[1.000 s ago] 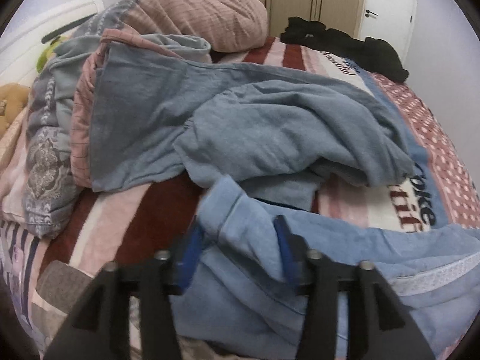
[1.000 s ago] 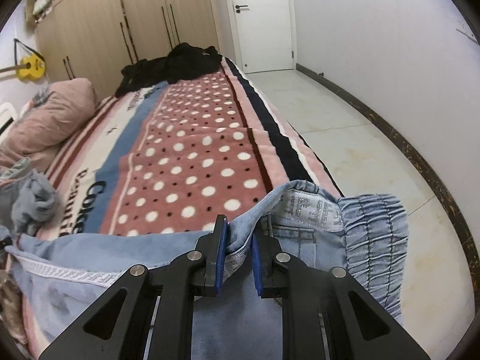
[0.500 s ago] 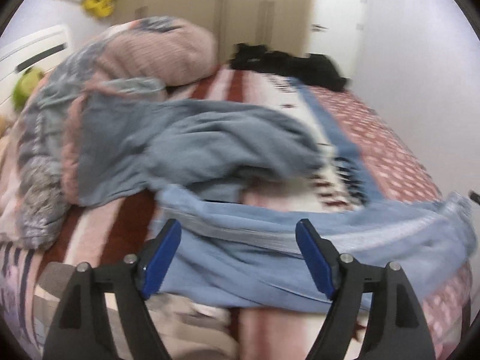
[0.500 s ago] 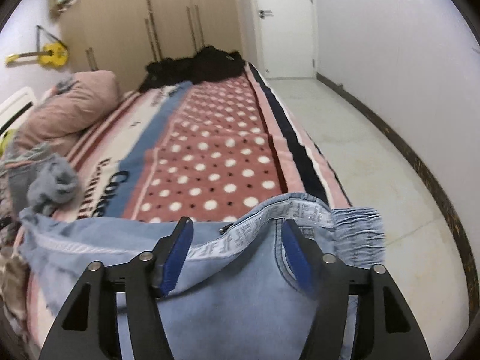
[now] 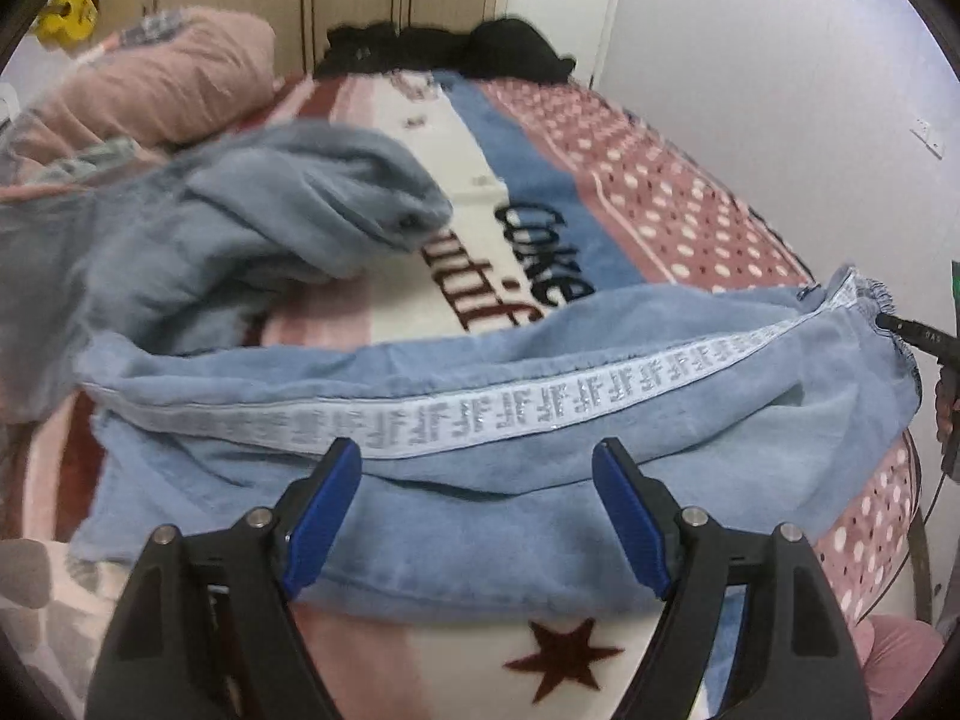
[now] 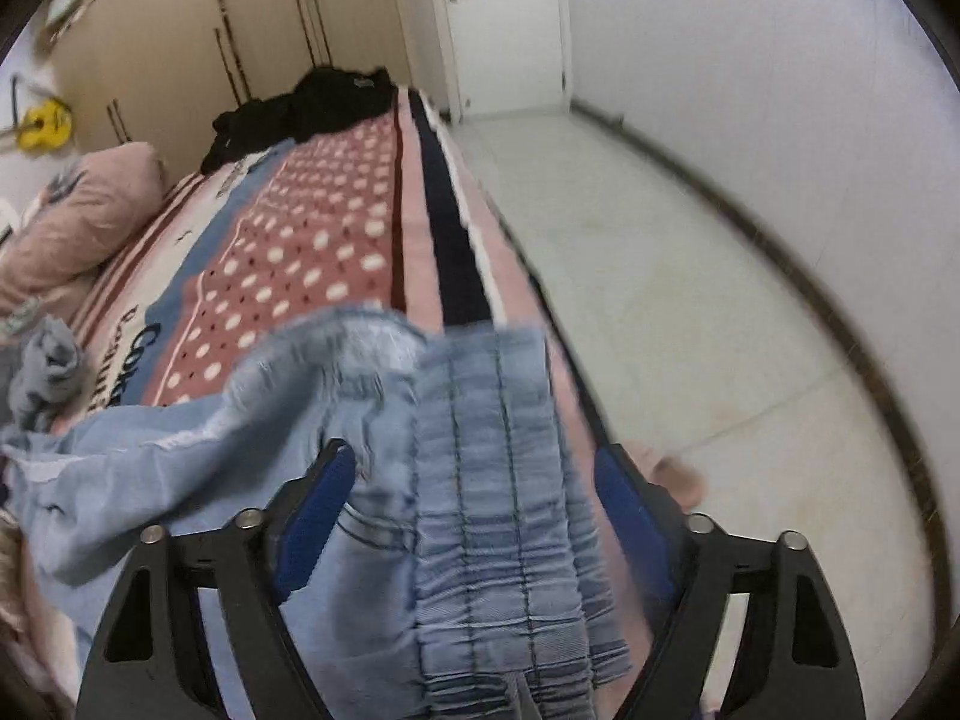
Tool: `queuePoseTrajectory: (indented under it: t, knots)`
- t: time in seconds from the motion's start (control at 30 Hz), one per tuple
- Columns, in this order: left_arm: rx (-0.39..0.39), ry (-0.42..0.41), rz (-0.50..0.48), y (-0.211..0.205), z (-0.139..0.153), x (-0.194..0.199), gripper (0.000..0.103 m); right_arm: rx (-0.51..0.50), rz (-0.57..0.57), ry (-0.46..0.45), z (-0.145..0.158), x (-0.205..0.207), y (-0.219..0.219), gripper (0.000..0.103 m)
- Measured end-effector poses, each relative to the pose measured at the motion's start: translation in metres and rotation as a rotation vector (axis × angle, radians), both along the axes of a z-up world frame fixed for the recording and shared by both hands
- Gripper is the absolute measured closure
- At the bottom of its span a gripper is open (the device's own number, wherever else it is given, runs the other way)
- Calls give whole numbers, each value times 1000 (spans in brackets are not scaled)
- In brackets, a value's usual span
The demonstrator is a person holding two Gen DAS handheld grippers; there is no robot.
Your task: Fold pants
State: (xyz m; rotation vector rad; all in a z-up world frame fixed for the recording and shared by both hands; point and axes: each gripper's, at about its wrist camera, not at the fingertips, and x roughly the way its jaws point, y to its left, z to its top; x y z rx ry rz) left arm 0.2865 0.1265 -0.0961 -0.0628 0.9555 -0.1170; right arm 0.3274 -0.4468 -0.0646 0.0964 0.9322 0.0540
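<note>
Lying flat, soft denim pants (image 5: 510, 480) with shirred elastic waistband (image 6: 498, 510).

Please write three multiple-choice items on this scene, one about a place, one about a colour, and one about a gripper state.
1. Where does the elastic waistband of the light blue denim pants lie?
A. near the bed's right edge
B. on the pink pillow
C. on the floor

2. What colour is the star on the patterned bed blanket?
A. yellow
B. dark red
C. green

3. How is the left gripper?
A. shut on the pants
B. open above the pants
C. out of view

Answers:
A, the right wrist view shows the gathered band by the edge.
B, the star is dark red.
B, its blue pads are spread apart.
</note>
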Motion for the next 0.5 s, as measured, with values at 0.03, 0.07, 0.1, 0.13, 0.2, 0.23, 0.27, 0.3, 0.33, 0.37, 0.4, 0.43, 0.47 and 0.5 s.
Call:
queuePoseTrajectory:
  t: [0.03, 0.07, 0.1, 0.13, 0.2, 0.23, 0.27, 0.3, 0.33, 0.37, 0.4, 0.43, 0.47, 0.5]
  knots:
    - [5, 14, 7, -1, -5, 5, 27, -21, -4, 3, -5, 0, -2, 58]
    - [15, 22, 15, -2, -10, 9, 27, -33, -6, -10, -7, -1, -2, 60]
    - [32, 29, 20, -3, -15, 13, 27, -57, -11, -26, -8, -3, -1, 61]
    - [51, 31, 22, -4, -19, 17, 27, -74, -18, -37, -7, -4, 0, 62]
    - [90, 28, 31, -5, -23, 23, 27, -110, -37, -58, -6, -5, 2, 62]
    - [102, 26, 37, -5, -24, 25, 27, -123, -53, -60, -5, -5, 1, 62]
    - [116, 24, 41, -4, -23, 27, 27, -135, -59, -55, -5, -4, 2, 62]
    - [131, 19, 39, -2, -22, 29, 27, -157, -56, -54, -4, -4, 5, 62]
    - [147, 9, 31, -1, -18, 31, 27, -199, -50, -56, -3, -5, 10, 59]
    - [163, -3, 21, 0, -14, 32, 27, -244, -37, -59, 1, -6, 19, 53]
    - [191, -15, 11, 2, -9, 34, 27, -278, -25, -64, 5, -7, 25, 51]
    - [212, -21, 5, 3, -6, 36, 26, -297, -12, -76, 11, -9, 31, 43]
    - [230, -26, -8, 3, -3, 38, 24, -311, 8, -102, 20, -12, 39, 36]
    - [242, -30, -36, 4, 0, 40, 22, -317, 33, -133, 30, -16, 48, 34]
